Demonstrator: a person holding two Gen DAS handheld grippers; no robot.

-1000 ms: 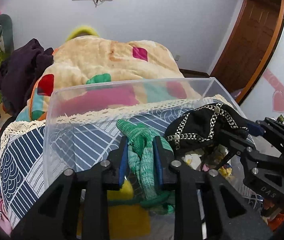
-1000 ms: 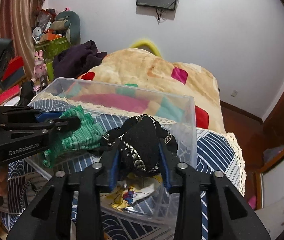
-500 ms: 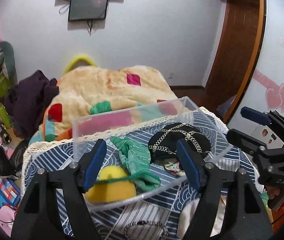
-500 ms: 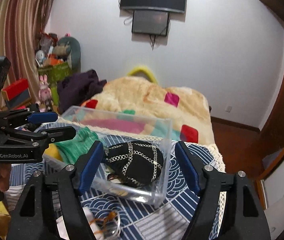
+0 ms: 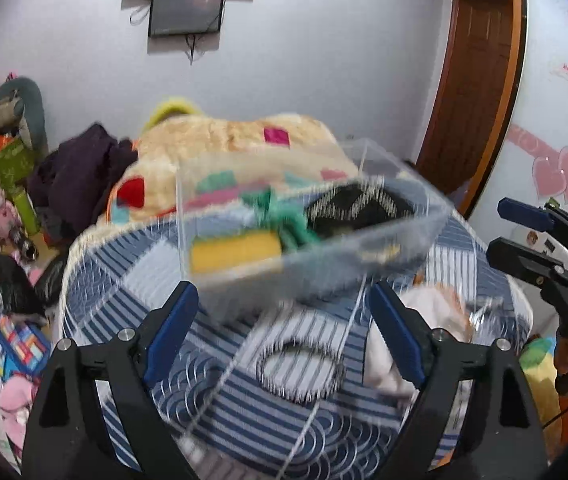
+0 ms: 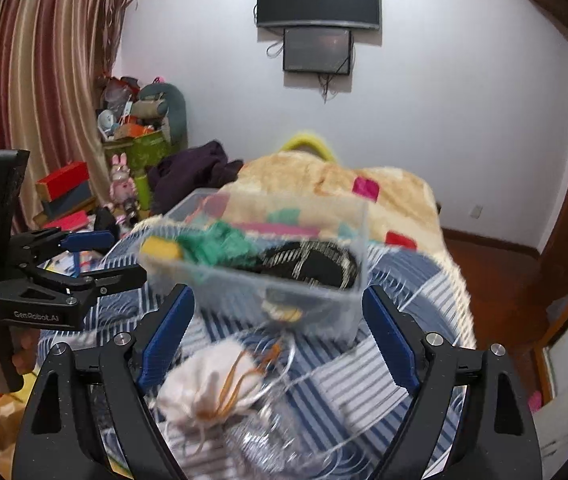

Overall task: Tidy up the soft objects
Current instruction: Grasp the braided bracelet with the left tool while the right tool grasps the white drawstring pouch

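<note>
Biggest change first: a sec ago you had both claws down in the clear bin (image 5: pixel 387 240), left one pinching the green knit (image 5: pixel 284 216), right one pinching the black chain-trimmed piece (image 6: pixel 307 264). Now both are pulled back and up, well apart from the bin, and both pieces lie inside it. So those two drops read as done, imo. The yellow soft block (image 5: pixel 236 254) sits in the bin too, touching the green knit on its left side.

The bin rests on the blue striped cloth (image 5: pixel 244 412), w/ the bed blanket (image 6: pixel 323 176) behind. Both views are motion-blurred, so fine detail is shaky.

What's left, judging from the cloth: a cream drawstring pouch (image 6: pixel 208 392) lies outside the bin, near your right claw, w/ a ring of chain or cord (image 5: pixel 299 368) beside it. Can't tell exactly what that ring is, too smeared. The pouch looks like the next soft thing to go in.

Claws:
- Left gripper (image 5: pixel 284 336): jaws spread wide, nothing between the blue pads, touching nothing.
- Right gripper (image 6: pixel 280 340): same, spread wide and empty, hanging just above the pouch but not on it.

Pouch is floppy, so grab the body, not the strings.
</note>
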